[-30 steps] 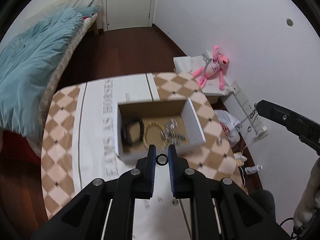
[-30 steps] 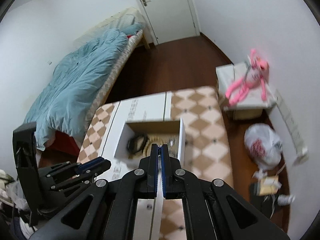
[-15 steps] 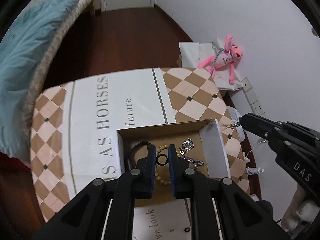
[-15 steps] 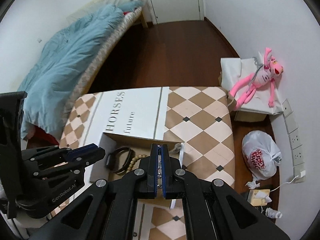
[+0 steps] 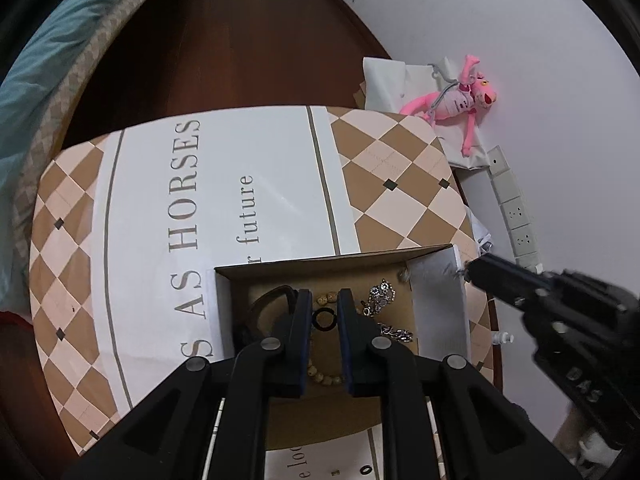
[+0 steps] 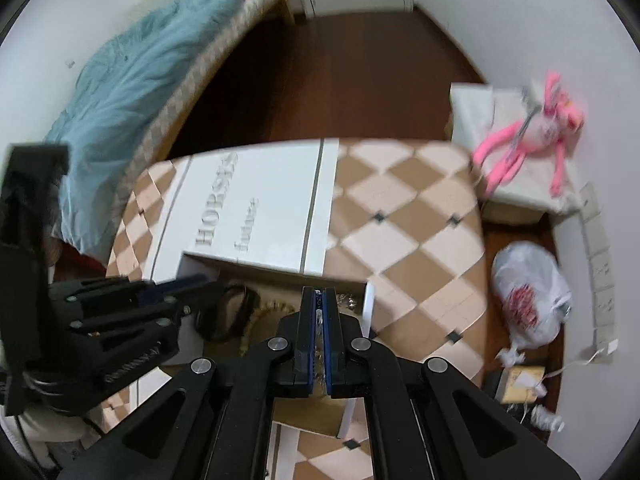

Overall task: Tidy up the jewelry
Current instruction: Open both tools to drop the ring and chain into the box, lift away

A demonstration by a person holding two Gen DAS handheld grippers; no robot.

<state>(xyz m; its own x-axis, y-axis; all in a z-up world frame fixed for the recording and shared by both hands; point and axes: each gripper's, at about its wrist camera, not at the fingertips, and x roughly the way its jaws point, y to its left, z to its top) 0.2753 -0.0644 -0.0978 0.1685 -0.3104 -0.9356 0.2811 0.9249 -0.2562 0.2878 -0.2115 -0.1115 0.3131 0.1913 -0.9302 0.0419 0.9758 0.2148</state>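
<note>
A bedroom with a dark wood floor [image 5: 248,52] holds a bed under a teal blanket [image 6: 132,92] and a surface [image 5: 400,184] covered in brown-and-cream checks with a white printed band. Beside the wall, a pink plush toy [image 5: 460,100] lies on a white box.

On the surface stands an open cardboard box [image 5: 436,300] with white outer walls. Inside it lie a dark bangle [image 5: 260,308], a loop of wooden beads [image 5: 326,298] and a heap of silver chain jewelry [image 5: 382,300].

Both tongs point steeply down over the box. The left tongs [image 5: 324,318] are narrowed onto a small black ring [image 5: 324,319], which sits pinched between the blue-lined fingers above the box's interior. The right tongs [image 6: 319,312] are pressed almost together, with a thin glinting silver piece [image 6: 319,320] caught between the pads; what it is cannot be told, as that view is blurred. In the left wrist view, the right tongs' tip hangs at the box's right wall, with a small bit of silver at the tip.
</note>
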